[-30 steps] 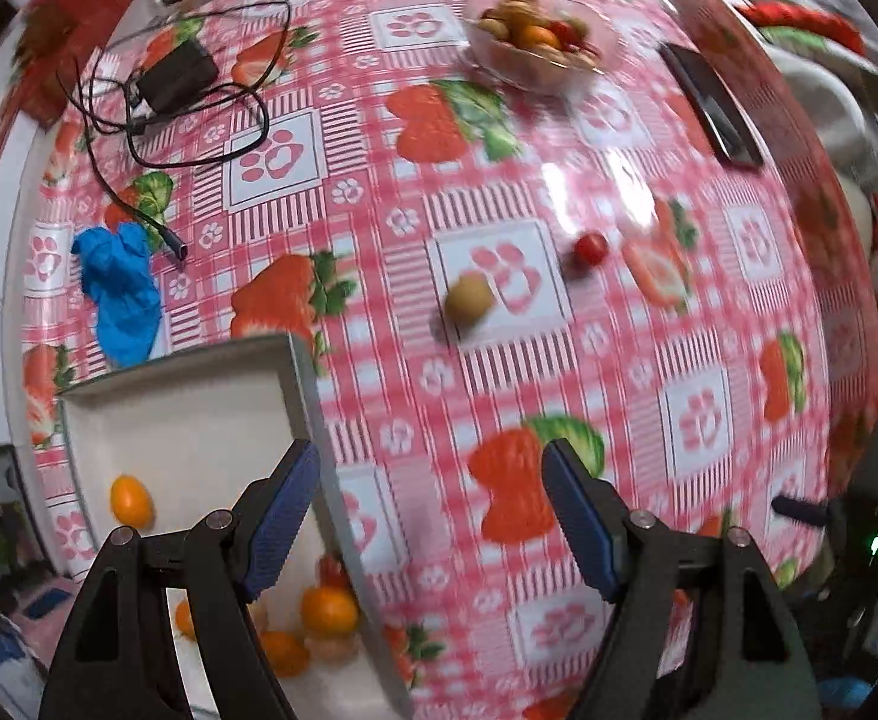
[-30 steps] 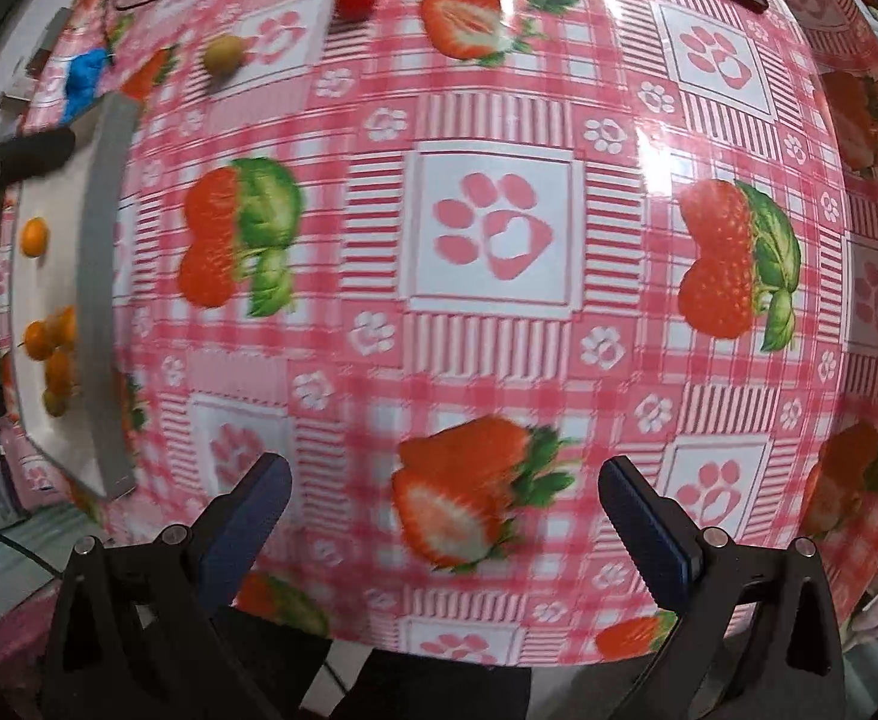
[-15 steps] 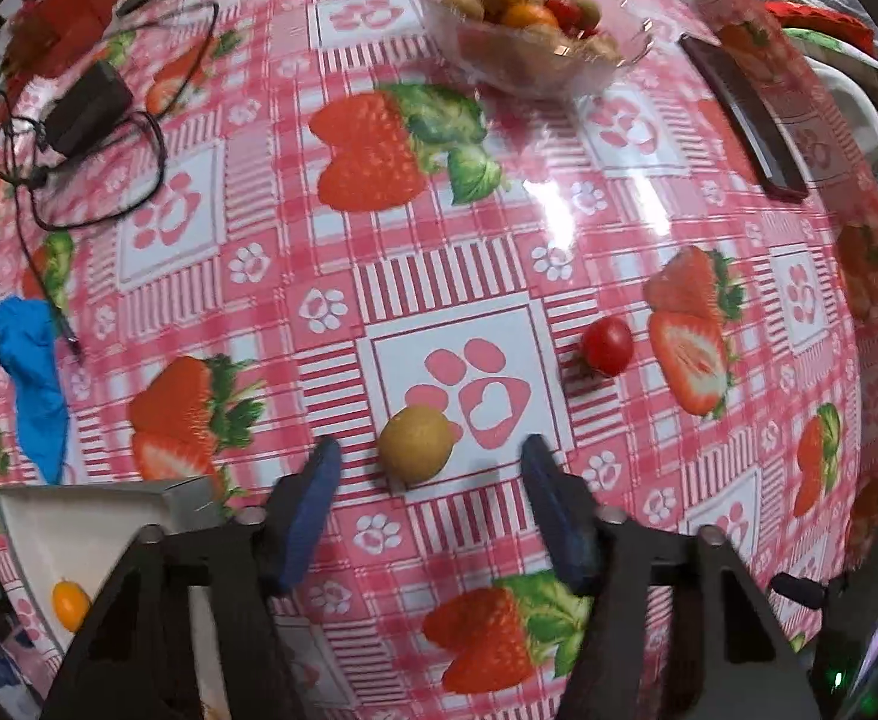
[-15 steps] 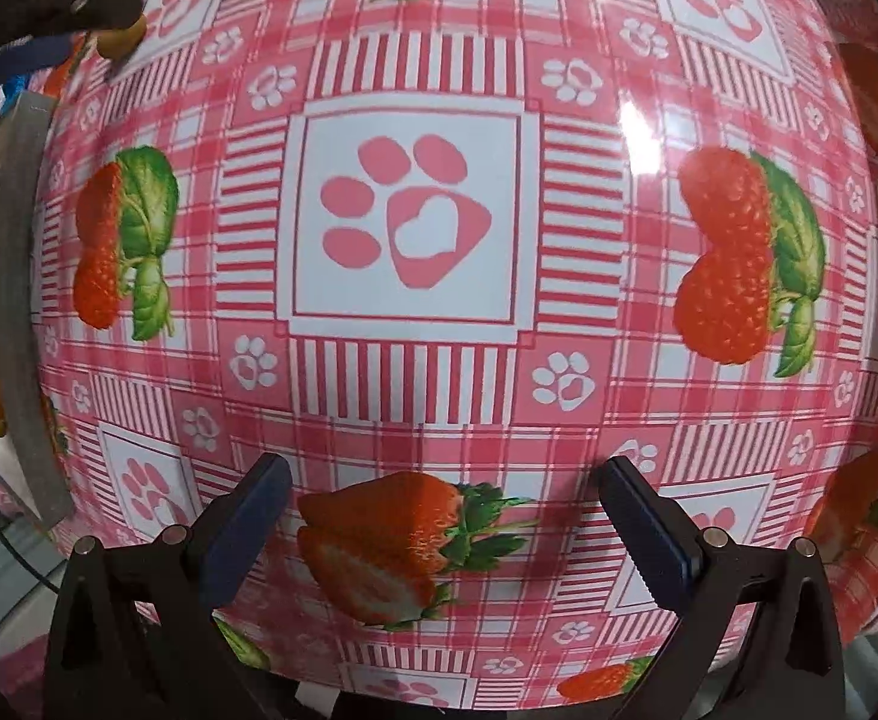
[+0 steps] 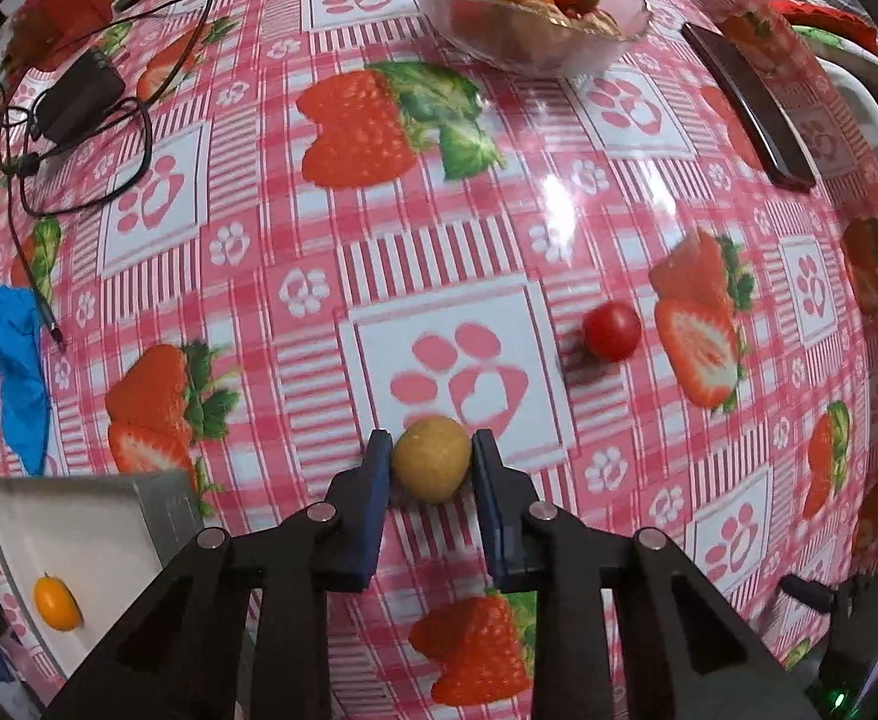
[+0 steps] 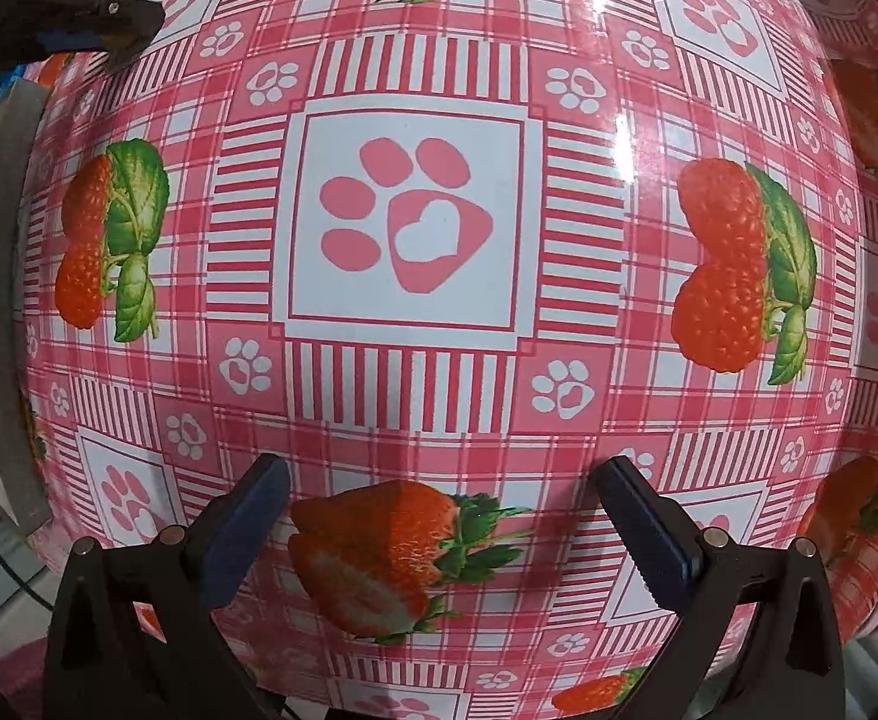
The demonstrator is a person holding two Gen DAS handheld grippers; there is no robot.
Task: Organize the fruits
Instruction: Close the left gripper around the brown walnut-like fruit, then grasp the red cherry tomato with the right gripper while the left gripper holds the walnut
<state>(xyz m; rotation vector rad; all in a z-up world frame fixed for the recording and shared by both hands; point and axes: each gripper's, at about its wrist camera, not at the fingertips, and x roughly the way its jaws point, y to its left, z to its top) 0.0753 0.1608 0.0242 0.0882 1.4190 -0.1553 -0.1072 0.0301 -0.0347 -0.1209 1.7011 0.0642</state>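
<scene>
My left gripper is shut on a round yellow-brown fruit that rests on the strawberry-print tablecloth. A red cherry tomato lies to the right of it. A grey-rimmed white tray at the lower left holds a small orange fruit. A glass bowl of mixed fruit stands at the far side. My right gripper is open and empty, low over bare tablecloth. The tray's rim shows at the left edge of the right wrist view.
A black charger with a tangled cable and a blue glove lie at the left. A dark phone lies at the far right. The left gripper's body shows at the top left of the right wrist view.
My left gripper moved forward from over the tray to the yellow-brown fruit and closed on it. My right gripper moved forward and lower over the cloth, still open.
</scene>
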